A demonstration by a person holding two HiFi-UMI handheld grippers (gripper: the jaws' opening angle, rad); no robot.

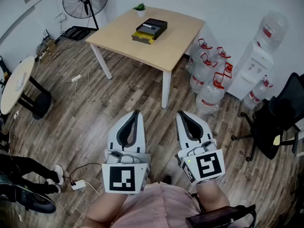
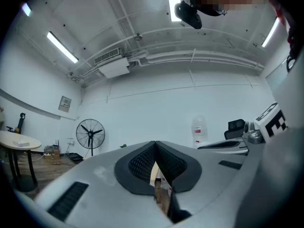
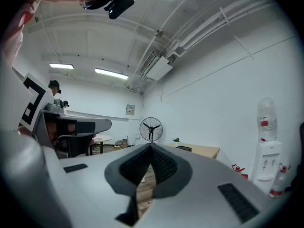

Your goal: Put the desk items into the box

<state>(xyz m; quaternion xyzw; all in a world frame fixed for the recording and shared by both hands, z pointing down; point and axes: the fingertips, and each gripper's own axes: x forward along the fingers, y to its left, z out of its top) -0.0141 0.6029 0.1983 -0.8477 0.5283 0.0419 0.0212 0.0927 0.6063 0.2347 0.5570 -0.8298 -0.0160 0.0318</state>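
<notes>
Two grippers are held close to the person's body, low in the head view. Both are smooth grey plastic with black rubber pads that have tiny bumps. The left gripper (image 1: 137, 112) has its jaws pressed together at the tips, and nothing is between them. The right gripper (image 1: 179, 113) is the same, tips touching with nothing held.

Next comes the floor (image 1: 95, 122), made of long brown wood planks. A wide bare stretch of it lies between the grippers and the table (image 1: 161, 44). That table is square, pale wood, with thin white legs and sharp corners. Big round clear water bottles (image 1: 209, 82) with red caps crowd the floor by its right side. A black wire fan (image 1: 85, 0) stands behind its left side.

The box (image 1: 149, 30) is flat, black and yellow. It sits on the table near the far edge, well apart from both grippers. A small green plant (image 1: 139, 7) stands just behind it.
</notes>
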